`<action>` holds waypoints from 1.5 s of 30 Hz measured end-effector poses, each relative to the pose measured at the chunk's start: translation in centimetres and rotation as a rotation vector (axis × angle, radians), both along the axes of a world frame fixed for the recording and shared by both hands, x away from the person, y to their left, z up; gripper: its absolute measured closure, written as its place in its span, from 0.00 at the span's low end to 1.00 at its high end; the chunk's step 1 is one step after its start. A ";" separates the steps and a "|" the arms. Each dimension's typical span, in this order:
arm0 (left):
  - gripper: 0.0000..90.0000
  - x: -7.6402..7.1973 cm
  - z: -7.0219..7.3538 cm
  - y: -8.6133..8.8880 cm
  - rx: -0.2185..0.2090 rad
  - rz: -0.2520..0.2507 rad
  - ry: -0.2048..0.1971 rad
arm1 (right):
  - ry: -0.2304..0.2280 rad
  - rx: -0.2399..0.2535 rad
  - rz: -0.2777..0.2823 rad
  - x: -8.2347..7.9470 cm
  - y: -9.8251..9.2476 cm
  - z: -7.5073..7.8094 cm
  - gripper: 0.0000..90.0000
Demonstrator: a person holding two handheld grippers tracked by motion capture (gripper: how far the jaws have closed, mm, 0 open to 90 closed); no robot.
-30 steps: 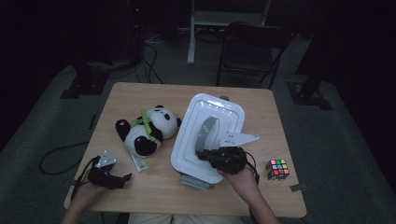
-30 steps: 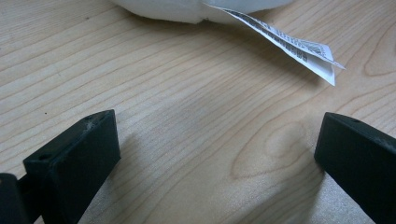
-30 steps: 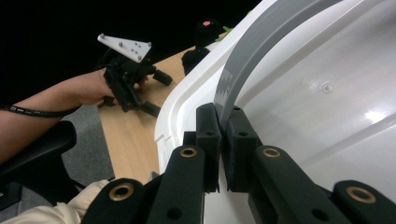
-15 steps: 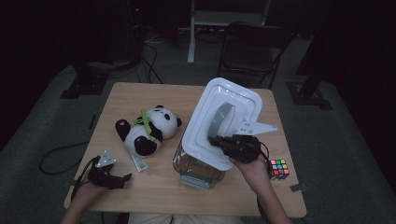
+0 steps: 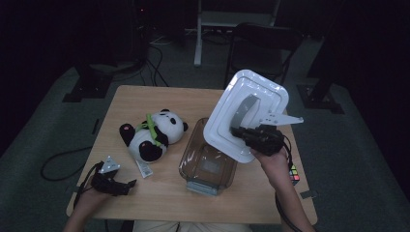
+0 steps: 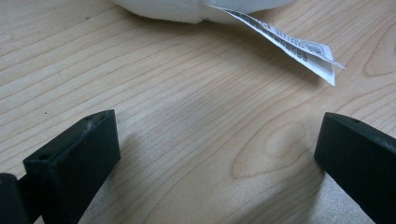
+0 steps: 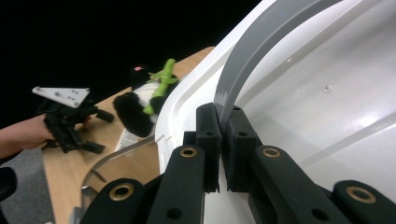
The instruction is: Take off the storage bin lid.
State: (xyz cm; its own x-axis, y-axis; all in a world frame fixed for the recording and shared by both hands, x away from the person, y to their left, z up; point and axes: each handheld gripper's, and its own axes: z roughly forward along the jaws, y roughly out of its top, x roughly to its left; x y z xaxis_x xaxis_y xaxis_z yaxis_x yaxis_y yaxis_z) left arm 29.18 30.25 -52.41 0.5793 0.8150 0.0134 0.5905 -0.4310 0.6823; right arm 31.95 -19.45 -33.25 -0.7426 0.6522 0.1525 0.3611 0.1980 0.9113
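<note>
High view: the right tongs (image 5: 240,130) are clamped on the grey handle (image 5: 245,110) of a white lid (image 5: 227,126), which is held clear of the bench (image 5: 145,99) and tilted steeply, its upper edge leaning away from the person. Its lower edge hangs above the far right part of a clear, brownish-tinted plastic bin (image 5: 193,166), which stands open near the middle of the bench. A plush panda (image 5: 151,137) lies on its back just left of the bin, with a paper tag (image 5: 143,168) at its near side. A colour cube (image 5: 293,174) sits near the right edge of the bench, beside the person's right forearm. The left tongs (image 5: 129,184) rest low at the near left corner, near the tag and well apart from the lid.

Left gripper view: the 2 black jaws of the left tongs (image 6: 217,154) stand wide apart over bare wood grain with nothing between them. The printed tag (image 6: 289,44) and a strip of the panda's white plush (image 6: 187,8) lie beyond them.

Right gripper view: the 2 jaws of the right tongs (image 7: 222,140) are pressed together on the thin grey handle (image 7: 261,46), which arches up across the white lid (image 7: 327,88). To the left appear the rim of the bin (image 7: 112,156), the panda (image 7: 140,100) and, farther off, the left tongs (image 7: 100,130) in the person's hand.
</note>
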 end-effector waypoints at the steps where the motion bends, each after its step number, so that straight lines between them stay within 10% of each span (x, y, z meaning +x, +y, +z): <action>1: 0.01 0.0 0.0 0.0 0.000 0.000 0.000 | 0.002 0.001 -0.006 0.1 -0.4 0.1 0.96; 18: 0.01 0.0 0.0 0.0 0.000 0.000 0.000 | 0.032 0.021 -0.165 1.8 -7.0 -0.7 0.96; 28: 0.01 0.0 0.0 0.0 0.002 -0.001 -0.001 | 0.102 0.041 -0.283 5.7 -10.5 -3.2 0.96; 45: 0.01 0.0 0.0 0.0 0.000 0.000 0.000 | 0.186 0.100 -0.348 12.6 -8.7 -8.3 0.96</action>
State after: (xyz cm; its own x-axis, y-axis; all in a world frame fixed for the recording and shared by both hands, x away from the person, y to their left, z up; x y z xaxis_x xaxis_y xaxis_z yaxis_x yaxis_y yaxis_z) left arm 29.18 30.25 -52.41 0.5794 0.8150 0.0134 0.5906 -0.4311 0.6821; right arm 44.51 -28.15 -41.56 -0.4336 0.8348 0.3392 0.5514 -0.0519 0.8326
